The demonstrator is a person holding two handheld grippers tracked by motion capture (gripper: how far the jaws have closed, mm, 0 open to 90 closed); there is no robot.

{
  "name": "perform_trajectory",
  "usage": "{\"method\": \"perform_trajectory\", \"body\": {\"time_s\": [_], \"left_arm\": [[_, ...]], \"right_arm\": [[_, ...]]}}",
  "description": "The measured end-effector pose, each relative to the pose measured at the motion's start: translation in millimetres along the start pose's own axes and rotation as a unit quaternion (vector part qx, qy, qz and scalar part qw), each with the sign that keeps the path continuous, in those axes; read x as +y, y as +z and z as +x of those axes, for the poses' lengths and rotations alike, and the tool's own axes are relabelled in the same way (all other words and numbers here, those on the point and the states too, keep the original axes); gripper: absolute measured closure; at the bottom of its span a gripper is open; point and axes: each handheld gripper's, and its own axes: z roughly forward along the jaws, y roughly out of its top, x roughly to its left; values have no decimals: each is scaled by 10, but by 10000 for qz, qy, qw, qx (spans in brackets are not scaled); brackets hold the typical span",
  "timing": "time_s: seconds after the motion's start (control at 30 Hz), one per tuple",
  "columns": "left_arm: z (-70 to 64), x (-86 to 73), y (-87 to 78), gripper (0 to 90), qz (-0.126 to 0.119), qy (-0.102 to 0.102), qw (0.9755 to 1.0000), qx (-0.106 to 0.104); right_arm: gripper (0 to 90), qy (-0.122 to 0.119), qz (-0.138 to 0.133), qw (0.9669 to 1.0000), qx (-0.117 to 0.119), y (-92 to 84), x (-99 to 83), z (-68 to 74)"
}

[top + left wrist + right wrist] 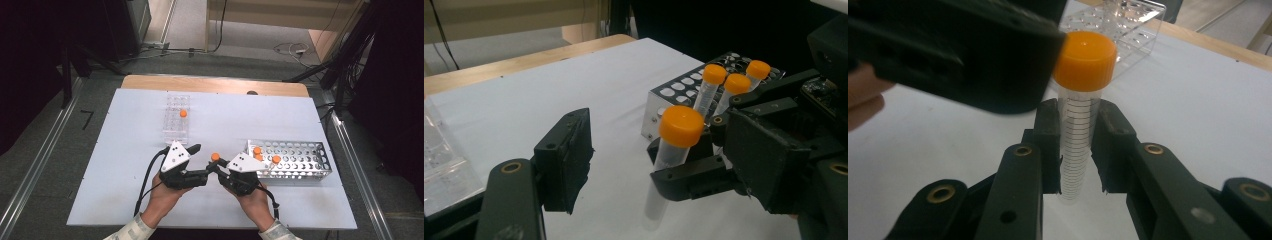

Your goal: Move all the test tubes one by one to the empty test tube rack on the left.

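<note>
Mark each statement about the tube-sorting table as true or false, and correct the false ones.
1. The right gripper clamps an orange-capped tube between its fingers. True.
2. The left gripper also grips that tube. False: its fingers stand apart beside the tube, which no pad of theirs presses.
3. The metal rack holds three orange-capped tubes. True.
4. The clear rack holds no tube at all. False: one orange-capped tube stands in it.
5. The held tube lies flat on the white table. False: it is held roughly upright, cap on top.
</note>
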Motion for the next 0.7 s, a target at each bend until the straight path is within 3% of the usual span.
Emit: {"method": "perform_trajectory", "body": {"time_s": [0.2, 0.3, 0.5, 0.7], "left_arm": [[-20, -12, 39, 253, 41, 51, 10000, 64], [-29, -13, 37, 306, 9, 75, 10000, 64], [-40, -31, 33, 560, -48, 134, 9999, -38], [-38, -38, 33, 685, -24, 177, 9998, 35]], "right_arm": [[721, -79, -65, 9999, 98, 18, 49, 69], [721, -69, -29, 9999, 123, 37, 51, 86], [720, -57, -42, 9999, 150, 60, 57, 90], [721, -45, -17, 9999, 148, 67, 54, 90]]}}
